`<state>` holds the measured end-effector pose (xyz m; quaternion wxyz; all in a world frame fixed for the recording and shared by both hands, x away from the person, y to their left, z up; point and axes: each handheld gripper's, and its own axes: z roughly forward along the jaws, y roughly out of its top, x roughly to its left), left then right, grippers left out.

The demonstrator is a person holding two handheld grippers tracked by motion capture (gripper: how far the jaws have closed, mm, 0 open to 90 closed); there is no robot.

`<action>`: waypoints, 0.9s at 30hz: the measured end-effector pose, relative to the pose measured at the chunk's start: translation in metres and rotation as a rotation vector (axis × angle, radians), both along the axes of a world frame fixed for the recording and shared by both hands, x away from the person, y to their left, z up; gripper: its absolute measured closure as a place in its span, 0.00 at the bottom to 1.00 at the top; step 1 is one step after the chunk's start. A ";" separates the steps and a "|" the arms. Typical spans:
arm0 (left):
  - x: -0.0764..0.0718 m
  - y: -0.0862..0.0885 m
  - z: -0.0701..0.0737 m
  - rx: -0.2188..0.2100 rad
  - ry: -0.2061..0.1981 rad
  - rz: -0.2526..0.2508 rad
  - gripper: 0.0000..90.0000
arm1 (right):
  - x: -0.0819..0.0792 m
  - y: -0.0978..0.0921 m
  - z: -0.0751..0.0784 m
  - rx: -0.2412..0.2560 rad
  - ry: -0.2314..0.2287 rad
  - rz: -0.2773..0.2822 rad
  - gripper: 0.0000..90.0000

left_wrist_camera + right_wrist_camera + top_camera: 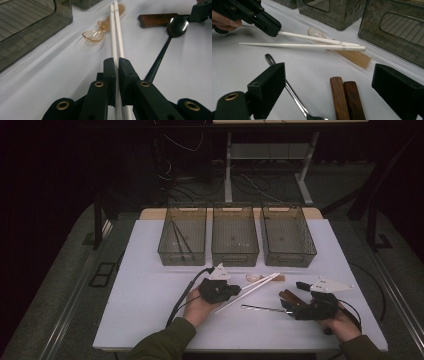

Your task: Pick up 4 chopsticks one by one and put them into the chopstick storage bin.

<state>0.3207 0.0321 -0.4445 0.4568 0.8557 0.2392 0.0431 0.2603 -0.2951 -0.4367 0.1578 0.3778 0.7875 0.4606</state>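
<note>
My left gripper (pixel 236 290) (pixel 117 62) is shut on the thin end of one white chopstick (pixel 260 282) (pixel 119 35) (pixel 312 38). A second white chopstick (pixel 299 45) lies beside it on the white table (pixel 150 310). Under their far ends rests an amber plastic spoon (pixel 93 35) (pixel 357 57). My right gripper (pixel 294 296) (pixel 332 85) stands open, its jaws on either side of two brown wooden chopsticks (pixel 344 97) (pixel 155 20) and the handle of a metal spoon (pixel 260 308) (pixel 292 95) (pixel 176 25).
Three dark see-through bins stand in a row at the back: left (pixel 182 256), middle (pixel 235 256), right (pixel 290 256). Dark chopsticks (pixel 179 237) lie in the left bin. Cables trail from both grippers. The table's front edge is near the person's forearms.
</note>
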 end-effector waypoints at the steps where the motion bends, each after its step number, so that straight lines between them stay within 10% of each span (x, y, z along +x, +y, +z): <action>1: 0.000 0.000 0.000 -0.005 -0.001 0.002 0.94 | 0.000 0.000 0.000 0.000 0.000 0.002 0.13; 27: 0.000 0.038 0.028 -0.119 -0.016 -0.024 0.94 | -0.001 0.001 0.000 0.003 0.004 0.007 0.13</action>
